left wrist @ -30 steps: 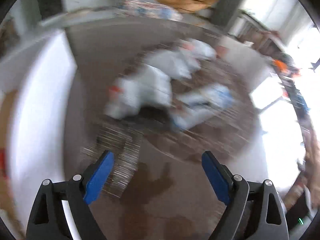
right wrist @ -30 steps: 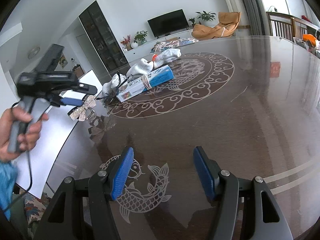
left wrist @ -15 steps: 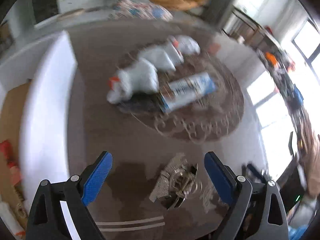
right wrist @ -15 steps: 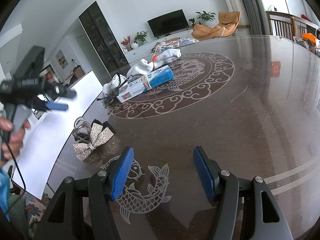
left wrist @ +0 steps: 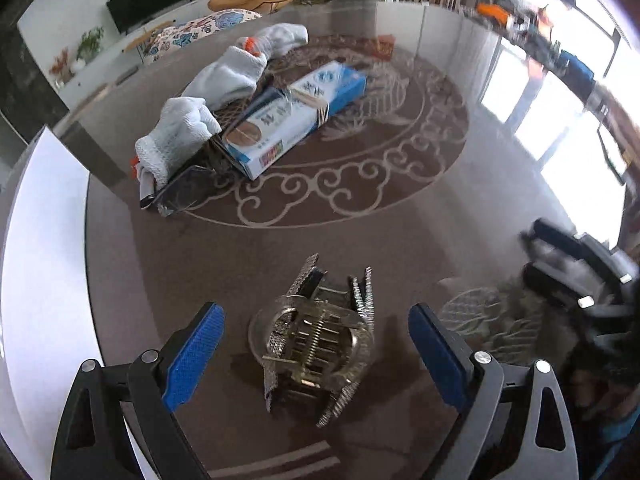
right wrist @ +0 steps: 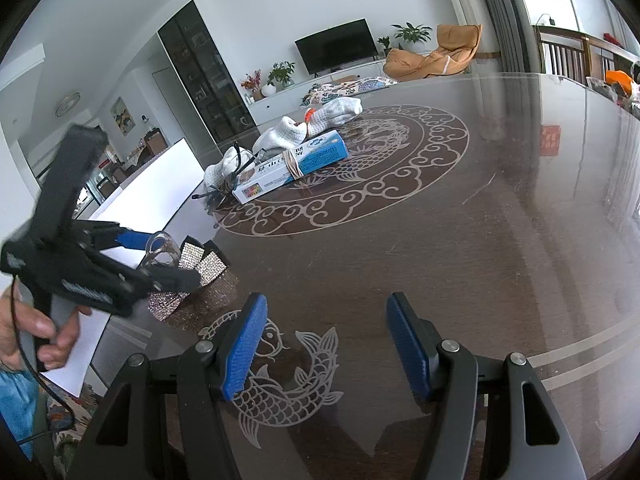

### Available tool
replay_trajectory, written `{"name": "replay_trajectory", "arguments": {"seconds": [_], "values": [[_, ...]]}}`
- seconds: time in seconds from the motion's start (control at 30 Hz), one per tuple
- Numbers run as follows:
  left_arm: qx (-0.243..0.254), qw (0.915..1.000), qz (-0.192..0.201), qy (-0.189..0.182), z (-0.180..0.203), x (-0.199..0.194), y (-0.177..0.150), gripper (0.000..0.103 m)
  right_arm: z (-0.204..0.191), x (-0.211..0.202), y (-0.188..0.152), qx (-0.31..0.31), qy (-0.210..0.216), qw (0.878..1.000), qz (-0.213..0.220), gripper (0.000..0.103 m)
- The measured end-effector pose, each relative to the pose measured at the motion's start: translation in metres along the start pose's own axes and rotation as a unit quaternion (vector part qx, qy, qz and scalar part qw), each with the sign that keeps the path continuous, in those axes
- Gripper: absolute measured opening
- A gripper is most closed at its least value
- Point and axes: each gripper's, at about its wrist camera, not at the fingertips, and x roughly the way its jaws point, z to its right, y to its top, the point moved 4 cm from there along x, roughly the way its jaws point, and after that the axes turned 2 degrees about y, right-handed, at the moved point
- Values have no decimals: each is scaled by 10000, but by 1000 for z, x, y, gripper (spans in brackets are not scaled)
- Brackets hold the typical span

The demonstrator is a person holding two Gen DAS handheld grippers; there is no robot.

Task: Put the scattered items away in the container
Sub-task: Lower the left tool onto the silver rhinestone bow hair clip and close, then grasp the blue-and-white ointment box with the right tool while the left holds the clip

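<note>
A sparkly rhinestone hair clip (left wrist: 320,340) lies on the dark table between the fingers of my open left gripper (left wrist: 316,344), which hovers just over it. It also shows in the right wrist view (right wrist: 192,268), partly behind the left gripper (right wrist: 132,252). Further off lie a blue and white box (left wrist: 292,116) bound with a rubber band, white socks (left wrist: 180,136) and a dark wire basket (left wrist: 224,136) under them. My right gripper (right wrist: 324,344) is open and empty over the fish pattern.
The table (right wrist: 440,240) is dark brown glass with a round cloud ornament. Its left edge (left wrist: 88,240) runs close by the hair clip, with white floor beyond. Clutter lies at the table's far right edge (right wrist: 616,84).
My left gripper has swung back from the sock pile and come down over the hair clip, which now lies between its fingers. The right gripper has not moved.
</note>
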Motion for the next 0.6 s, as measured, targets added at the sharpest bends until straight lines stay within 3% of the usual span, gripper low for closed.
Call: {"name": "replay_trajectory", "arguments": {"seconds": [0.1, 0.13, 0.17, 0.33, 0.47, 0.53, 0.6], "values": [[-49, 9998, 57, -182, -1, 4, -3, 87, 1, -2, -1, -2, -9, 10000, 3, 64], [-190, 9994, 26, -302, -4, 4, -4, 66, 1, -2, -1, -3, -12, 10000, 1, 64], [-343, 9985, -11, -422, -6, 6, -6, 54, 1, -2, -1, -8, -17, 10000, 1, 64], [-661, 9977, -53, -139, -13, -4, -19, 52, 0, -2, 0, 2, -4, 10000, 1, 64], [-1260, 9920, -47, -57, -13, -10, -35, 52, 4, 0, 6, 143, 159, 9997, -85, 63], [-1431, 9897, -54, 0, -15, -12, -41, 52, 4, 11, 23, -67, 313, 9993, -173, 63], [-1589, 9873, -65, 21, -15, -15, -46, 52, 4, 28, 60, -485, 147, 9985, -219, 63]]}}
